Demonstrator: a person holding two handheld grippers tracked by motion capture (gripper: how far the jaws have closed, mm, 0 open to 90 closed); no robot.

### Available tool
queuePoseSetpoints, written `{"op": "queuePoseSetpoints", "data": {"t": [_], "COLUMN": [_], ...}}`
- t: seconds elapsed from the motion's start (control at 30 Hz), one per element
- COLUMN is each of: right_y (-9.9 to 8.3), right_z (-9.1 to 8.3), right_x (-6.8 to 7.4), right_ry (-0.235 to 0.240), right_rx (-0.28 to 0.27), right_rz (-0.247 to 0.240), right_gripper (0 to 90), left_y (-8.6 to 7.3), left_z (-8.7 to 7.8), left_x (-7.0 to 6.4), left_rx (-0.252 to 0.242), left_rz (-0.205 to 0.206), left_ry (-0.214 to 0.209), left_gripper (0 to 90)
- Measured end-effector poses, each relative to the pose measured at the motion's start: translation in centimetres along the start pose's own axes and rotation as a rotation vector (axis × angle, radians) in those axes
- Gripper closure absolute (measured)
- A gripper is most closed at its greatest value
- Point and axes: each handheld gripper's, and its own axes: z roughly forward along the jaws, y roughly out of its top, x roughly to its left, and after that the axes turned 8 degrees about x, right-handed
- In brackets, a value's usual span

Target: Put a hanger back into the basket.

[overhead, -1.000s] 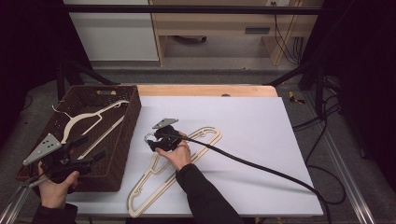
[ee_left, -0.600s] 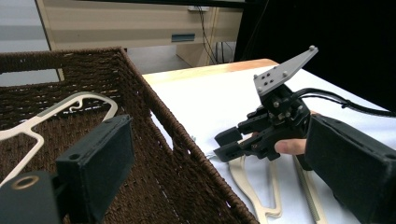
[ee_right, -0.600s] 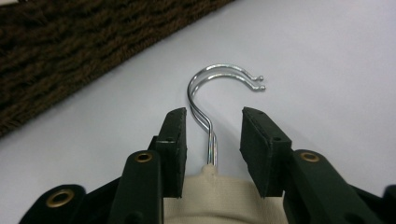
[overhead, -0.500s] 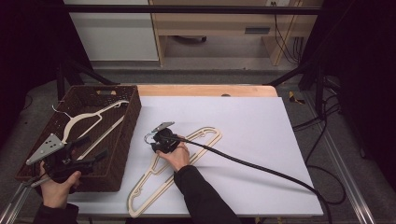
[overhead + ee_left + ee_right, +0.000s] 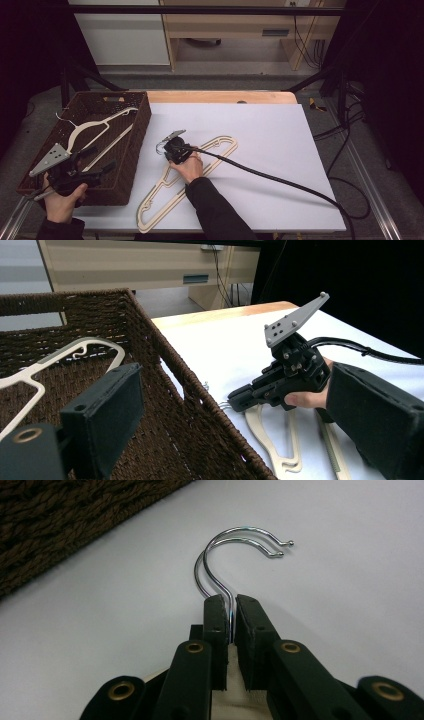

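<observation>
Two cream hangers (image 5: 165, 200) lie stacked on the white table, their metal hooks (image 5: 225, 537) pointing toward the basket. My right gripper (image 5: 167, 149) rests low on the table. In the right gripper view it (image 5: 232, 602) is shut on the stems of both hooks. A third cream hanger (image 5: 95, 131) lies inside the brown wicker basket (image 5: 142, 125) at the left. My left gripper (image 5: 100, 158) hovers over the basket's near end, open, with nothing between its pads (image 5: 107, 415). From the left gripper view, the right gripper (image 5: 235, 401) is beyond the basket wall (image 5: 165, 360).
The right gripper's thick black cable (image 5: 280, 181) trails across the table to the right edge. A wooden strip (image 5: 220, 96) runs along the table's far edge. More cables (image 5: 345, 150) hang off the right side. Bare white surface lies right of the hangers.
The right gripper has edged slightly left at the hooks. The hangers and the left gripper have barely moved.
</observation>
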Motion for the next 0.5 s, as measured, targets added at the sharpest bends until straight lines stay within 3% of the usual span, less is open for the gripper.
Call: {"op": "queuePoseSetpoints", "data": {"t": [0.1,0.5], "right_y": [0.04,0.20], "right_z": [-0.06,-0.53], "right_x": [0.03,0.04], "right_ry": [0.006,0.012], "right_rx": [-0.001,0.001], "right_rz": [0.025,0.049], "right_gripper": [88.7,89.0], "left_y": [-0.03,0.00], "left_z": [0.05,0.06], "left_x": [0.02,-0.17], "left_rx": [0.002,0.003], "left_rz": [-0.001,0.002], "left_ry": [0.000,-0.004], "left_gripper": [8.1,8.2]}}
